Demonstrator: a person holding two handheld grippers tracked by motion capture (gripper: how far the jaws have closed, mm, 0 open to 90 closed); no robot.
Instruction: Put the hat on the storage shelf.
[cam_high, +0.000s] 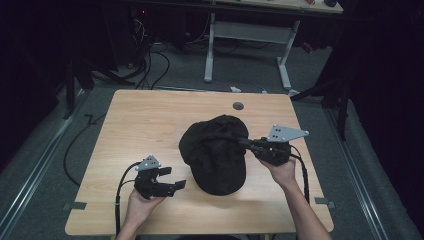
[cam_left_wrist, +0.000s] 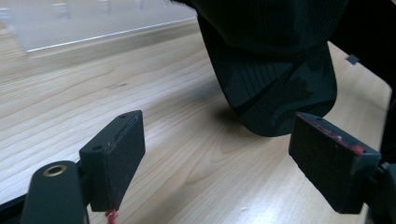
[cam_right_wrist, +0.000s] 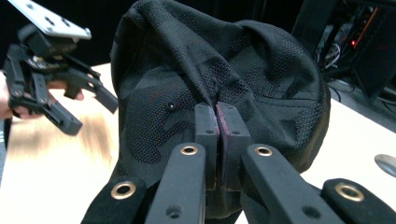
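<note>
I see a black cap (cam_high: 216, 152) lying on the bench (cam_high: 130, 120), a bit right of centre, brim toward the near edge. Crown looks crumpled, pulled up on its right side.

R gripper (cam_high: 245, 141) comes in from the right edge side, held by the right hand (cam_high: 283, 172). In the right gripper view its jaws are pressed together w/ a fold of cap fabric (cam_right_wrist: 219, 74) pinched between the pads (cam_right_wrist: 206, 122), so it's clamped on the crown. Grey plate (cam_high: 285, 133) sits on top of it.

L gripper (cam_high: 176, 179) is near the front-left part of the bench, in the left hand (cam_high: 140, 205), just left of the brim and apart from it. Jaws are spread wide, nothing between them. In the left gripper view I see the brim (cam_left_wrist: 285, 88) ahead btw the two pads, tilted a little off the wood w/ a shadow under it; pads (cam_left_wrist: 116, 154) aren't touching it.

A small dark round grommet (cam_high: 238, 105) sits by the far edge, behind the cap.
</note>
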